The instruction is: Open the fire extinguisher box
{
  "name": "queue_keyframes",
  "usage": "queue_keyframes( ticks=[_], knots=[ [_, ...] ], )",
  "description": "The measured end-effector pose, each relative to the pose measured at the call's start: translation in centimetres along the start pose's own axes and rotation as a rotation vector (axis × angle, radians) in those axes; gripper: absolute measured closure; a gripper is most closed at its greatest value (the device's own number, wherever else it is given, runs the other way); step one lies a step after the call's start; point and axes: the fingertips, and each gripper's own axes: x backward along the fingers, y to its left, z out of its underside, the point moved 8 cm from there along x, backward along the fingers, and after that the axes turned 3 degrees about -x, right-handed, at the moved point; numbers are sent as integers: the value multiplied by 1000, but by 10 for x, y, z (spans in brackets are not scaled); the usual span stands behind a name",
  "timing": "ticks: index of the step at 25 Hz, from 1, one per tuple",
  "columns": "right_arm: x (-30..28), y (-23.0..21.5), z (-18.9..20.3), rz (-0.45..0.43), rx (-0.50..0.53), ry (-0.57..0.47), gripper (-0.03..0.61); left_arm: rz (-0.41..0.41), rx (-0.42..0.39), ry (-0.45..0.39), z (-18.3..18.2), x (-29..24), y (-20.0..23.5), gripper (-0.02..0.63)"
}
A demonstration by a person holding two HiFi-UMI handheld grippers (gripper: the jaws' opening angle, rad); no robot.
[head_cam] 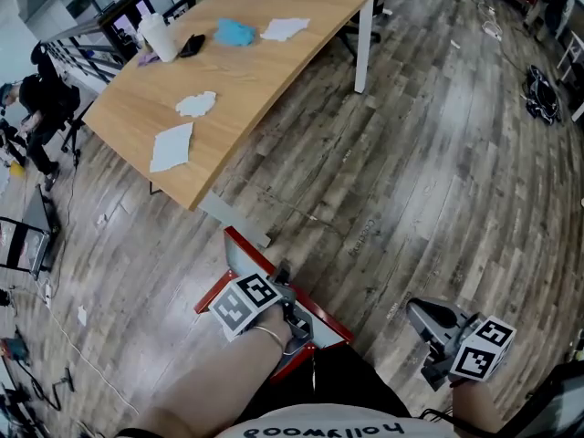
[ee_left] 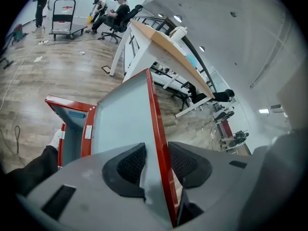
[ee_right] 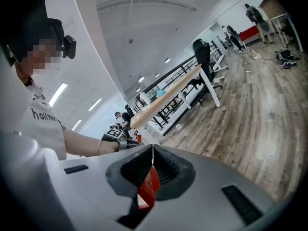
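Note:
The red fire extinguisher box (head_cam: 234,241) lies on the wooden floor in front of my legs. In the left gripper view its door (ee_left: 126,124), a red frame around a grey pane, is swung up away from the box body (ee_left: 72,124). My left gripper (head_cam: 297,322) (ee_left: 156,165) straddles the door's free edge. The red frame runs between the pads; a thin gap shows at the right pad. My right gripper (head_cam: 418,313) (ee_right: 153,165) hovers to the right of the box, apart from it, jaws together and holding nothing. A red part of the box shows past them.
A long wooden table (head_cam: 274,26) stands beyond the box, with a paper roll (head_cam: 161,36), a blue cloth (head_cam: 234,32) and white tissues on it. A white table foot (head_cam: 233,217) lies close to the box. People sit at the far left (head_cam: 41,99). A trolley (ee_left: 62,16) stands far off.

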Motion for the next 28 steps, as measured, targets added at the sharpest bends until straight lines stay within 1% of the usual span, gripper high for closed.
queue_keyframes(
  ticks=[6, 12, 22, 28],
  knots=[
    [8, -10, 6, 12, 4, -5, 568, -36, -20, -23, 4, -19, -8, 463],
    [21, -23, 14, 34, -29, -4, 568, -72, -38, -25, 9, -32, -13, 459],
    [30, -29, 19, 50, -59, 5, 568, -108, -76, -48, 15, -54, -19, 448],
    [34, -34, 22, 77, -70, 3, 568, -122, -88, -57, 19, -65, -20, 442]
  ],
)
